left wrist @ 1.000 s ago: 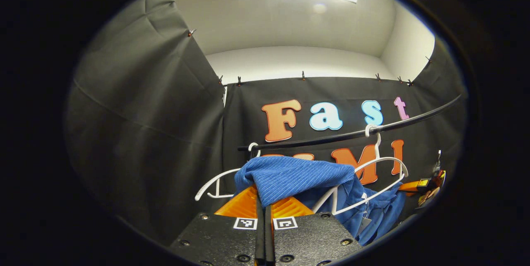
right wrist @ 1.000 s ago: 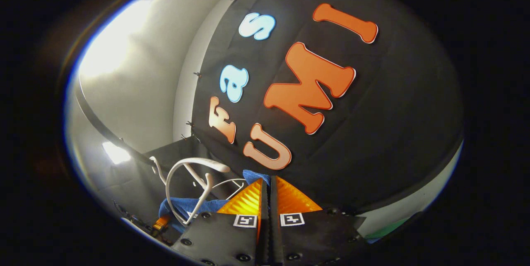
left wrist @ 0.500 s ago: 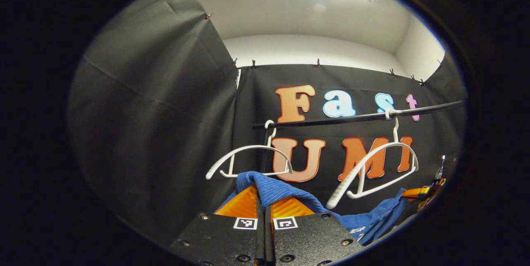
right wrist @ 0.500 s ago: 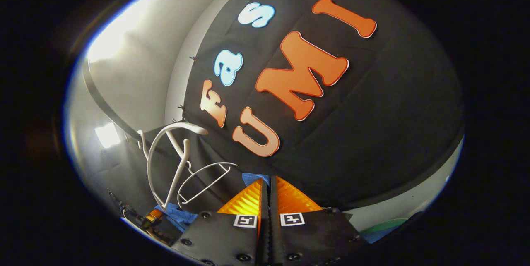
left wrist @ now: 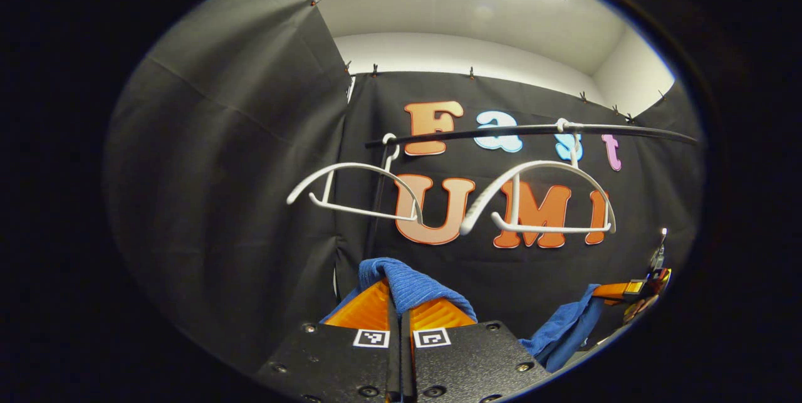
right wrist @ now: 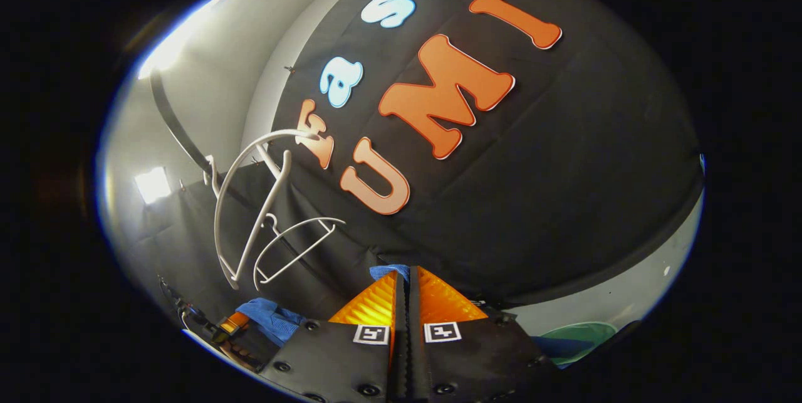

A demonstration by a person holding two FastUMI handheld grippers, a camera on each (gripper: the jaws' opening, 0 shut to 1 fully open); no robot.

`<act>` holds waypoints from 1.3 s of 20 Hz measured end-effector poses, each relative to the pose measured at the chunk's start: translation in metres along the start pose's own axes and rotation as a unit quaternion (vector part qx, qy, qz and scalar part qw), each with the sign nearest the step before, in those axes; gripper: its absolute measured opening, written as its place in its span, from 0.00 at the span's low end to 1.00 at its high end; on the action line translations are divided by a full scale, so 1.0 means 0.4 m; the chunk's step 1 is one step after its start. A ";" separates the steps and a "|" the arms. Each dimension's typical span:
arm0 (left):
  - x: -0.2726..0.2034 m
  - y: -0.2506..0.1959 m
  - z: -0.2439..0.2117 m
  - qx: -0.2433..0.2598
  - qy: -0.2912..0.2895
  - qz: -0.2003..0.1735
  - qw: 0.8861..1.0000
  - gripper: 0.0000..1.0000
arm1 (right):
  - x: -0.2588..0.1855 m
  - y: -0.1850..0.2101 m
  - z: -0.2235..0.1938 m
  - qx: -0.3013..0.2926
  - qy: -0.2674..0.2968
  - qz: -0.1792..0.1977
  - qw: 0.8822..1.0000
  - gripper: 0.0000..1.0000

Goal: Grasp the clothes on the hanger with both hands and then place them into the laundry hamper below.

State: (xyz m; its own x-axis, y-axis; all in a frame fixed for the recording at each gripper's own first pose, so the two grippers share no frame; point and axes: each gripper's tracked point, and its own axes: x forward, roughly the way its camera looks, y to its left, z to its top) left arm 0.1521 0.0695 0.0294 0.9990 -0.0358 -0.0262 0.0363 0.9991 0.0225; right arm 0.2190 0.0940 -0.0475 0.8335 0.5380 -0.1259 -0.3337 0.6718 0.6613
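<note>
In the left gripper view, left gripper [left wrist: 400, 303] clamped on a fold of ribbed blue cloth [left wrist: 407, 282] draped over its tips, below two bare, curved white plastic hangers [left wrist: 351, 187] on a thin black rod [left wrist: 532, 132], with the other end of the cloth running to the far gripper at lower right. In the right gripper view, right gripper [right wrist: 407, 287] pinched closed on a blue edge of the cloth [right wrist: 388, 271] at its tips, hangers [right wrist: 250, 202] hanging empty to the left, a rounded green hamper [right wrist: 579, 335] rim low at right.

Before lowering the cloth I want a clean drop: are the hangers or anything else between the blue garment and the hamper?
Nothing visible blocks it. The blue knit garment hangs clear below both white plastic hangers, pinched by the left gripper and right gripper. A green rim, probably the hamper, sits low right in the right gripper view.
</note>
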 end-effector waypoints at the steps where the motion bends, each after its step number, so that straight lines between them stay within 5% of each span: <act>1: 0.002 -0.007 -0.019 -0.005 0.007 -0.003 1.000 0.01 | -0.010 -0.006 -0.012 0.000 0.004 -0.006 1.000 0.07; 9: -0.014 -0.105 -0.152 -0.015 0.044 -0.034 0.998 0.01 | -0.079 -0.042 -0.100 -0.022 0.015 -0.029 0.999 0.07; 26: -0.057 -0.505 -0.420 -0.006 0.120 -0.150 0.981 0.01 | -0.207 -0.093 -0.245 -0.152 0.024 -0.092 0.984 0.07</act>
State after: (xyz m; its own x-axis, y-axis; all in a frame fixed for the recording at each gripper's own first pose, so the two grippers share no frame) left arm 0.1177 -0.1275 -0.1422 0.9084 -0.3238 -0.2644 0.3270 0.9444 -0.0333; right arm 0.1193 0.0744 -0.1341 0.8731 0.4107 -0.2627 -0.3009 0.8780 0.3723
